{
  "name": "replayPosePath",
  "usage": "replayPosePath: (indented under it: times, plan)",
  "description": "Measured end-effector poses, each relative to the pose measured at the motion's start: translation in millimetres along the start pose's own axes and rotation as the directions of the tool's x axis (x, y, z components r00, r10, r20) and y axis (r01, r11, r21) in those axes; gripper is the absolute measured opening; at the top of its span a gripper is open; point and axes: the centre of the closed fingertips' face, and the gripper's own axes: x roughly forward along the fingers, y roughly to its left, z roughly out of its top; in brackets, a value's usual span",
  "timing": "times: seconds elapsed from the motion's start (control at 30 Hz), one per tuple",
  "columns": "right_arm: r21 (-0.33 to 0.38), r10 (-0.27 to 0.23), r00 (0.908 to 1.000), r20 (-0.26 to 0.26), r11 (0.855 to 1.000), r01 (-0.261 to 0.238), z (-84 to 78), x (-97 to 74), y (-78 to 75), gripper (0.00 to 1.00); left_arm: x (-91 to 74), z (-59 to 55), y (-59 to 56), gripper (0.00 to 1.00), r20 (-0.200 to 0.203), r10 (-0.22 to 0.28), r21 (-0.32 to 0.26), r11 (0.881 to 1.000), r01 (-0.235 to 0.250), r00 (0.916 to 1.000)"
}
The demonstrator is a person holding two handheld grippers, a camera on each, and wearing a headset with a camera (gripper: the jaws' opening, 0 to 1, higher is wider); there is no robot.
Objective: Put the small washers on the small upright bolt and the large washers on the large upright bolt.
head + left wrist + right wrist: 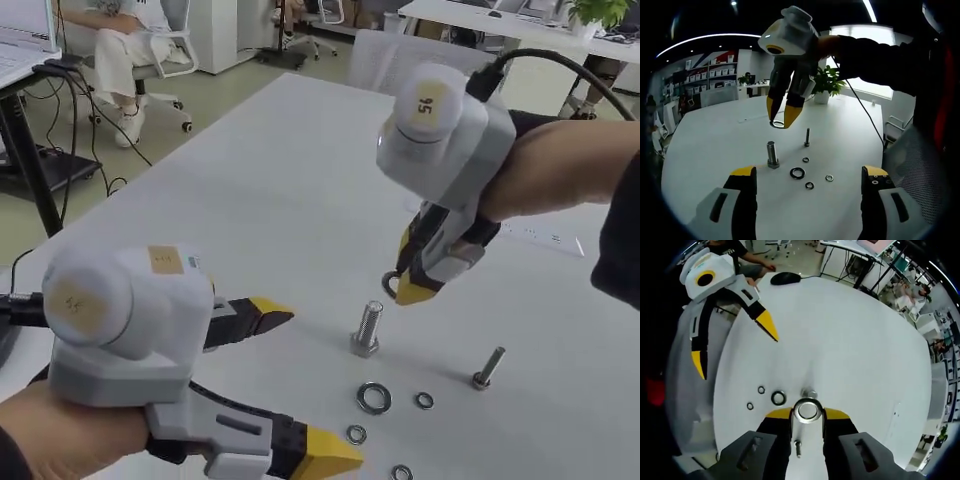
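While the large washer [808, 410] hangs pinched by its rim in the right tool [402, 286], it sits in the air above the large upright bolt [367, 330], a little to one side and clear of the threaded top. In the right gripper view the washer's hole lies just short of the bolt's end, so the two do not look lined up yet.

A second large washer [373, 397] lies flat on the tabletop [280, 200] just beside the bolt's head. Three small washers [425, 400] are scattered near it, and the small upright bolt [488, 368] stands further off.

The left tool [300, 385] hovers at the near side with its jaws spread wide, holding nothing.

The main risk, as I judge it, is lowering off-centre. The washer could catch on the bolt's end, twist in the narrow rim grip and drop among the loose ones. A sideways nudge could also topple the bolt, which stands only on its head with nothing steadying it. Letting go before the hole is over the thread would have the same result.
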Motion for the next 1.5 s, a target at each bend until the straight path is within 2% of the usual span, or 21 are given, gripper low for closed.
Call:
replayPosePath:
  times: [0.47,1.1,1.5]
  plan:
    - [-0.036,0.032,0.9994,-0.012,0.999,-0.032,9.0,16.7,-3.5,0.23,-5.4,-2.1,7.7,0.86,0.007,0.038,-0.018,0.999,-0.038,0.9993]
    - [-0.044,0.073,0.9959,-0.053,0.996,-0.075,0.9,40.9,-4.7,0.23,-6.3,-5.6,13.0,0.86,0.008,0.055,-0.035,0.998,-0.055,0.9984]
    - [-0.047,0.084,0.9947,-0.059,0.995,-0.086,-0.1,45.7,-4.3,0.23,-5.1,-6.7,12.6,0.86,0.003,0.058,-0.036,0.998,-0.058,0.9983]
